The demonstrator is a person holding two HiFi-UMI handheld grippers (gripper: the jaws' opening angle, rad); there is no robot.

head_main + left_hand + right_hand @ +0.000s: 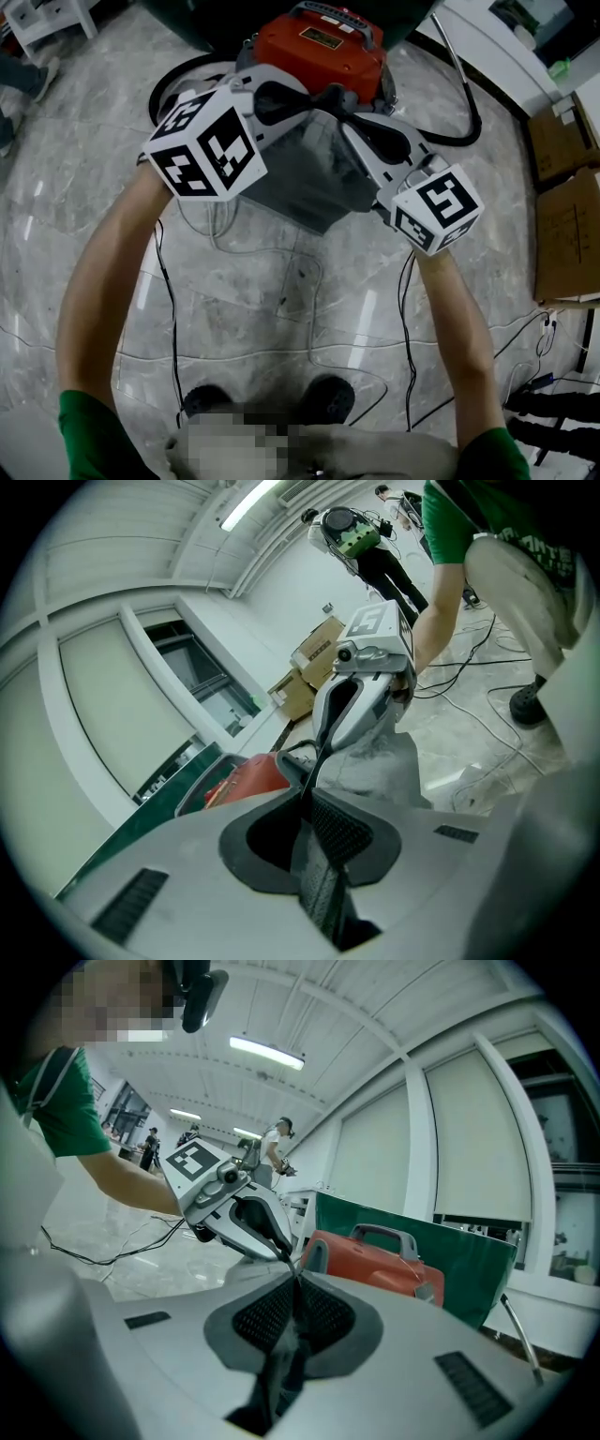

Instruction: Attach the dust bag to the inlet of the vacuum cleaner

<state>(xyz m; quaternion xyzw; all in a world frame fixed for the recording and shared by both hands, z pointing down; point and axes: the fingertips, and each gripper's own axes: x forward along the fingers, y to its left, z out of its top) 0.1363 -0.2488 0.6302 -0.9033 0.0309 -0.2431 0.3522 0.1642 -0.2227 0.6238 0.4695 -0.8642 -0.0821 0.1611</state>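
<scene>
Head view. Red plastic vacuum cleaner (323, 47): its inlet is hidden behind the left gripper (323, 99), the right gripper (347, 114) and the grey fabric dust bag (309, 183) — the bag's top edge is likewise covered. Brown cardboard boxes (567, 216) are cut off at the right edge.

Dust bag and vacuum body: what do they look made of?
The dust bag is grey and matte, likely cloth or non-woven fabric; it creases and hangs limp. The vacuum body is orange-red and smooth, with a slight sheen and rounded edges. It is probably moulded plastic, though painted metal can't be ruled out.
</scene>
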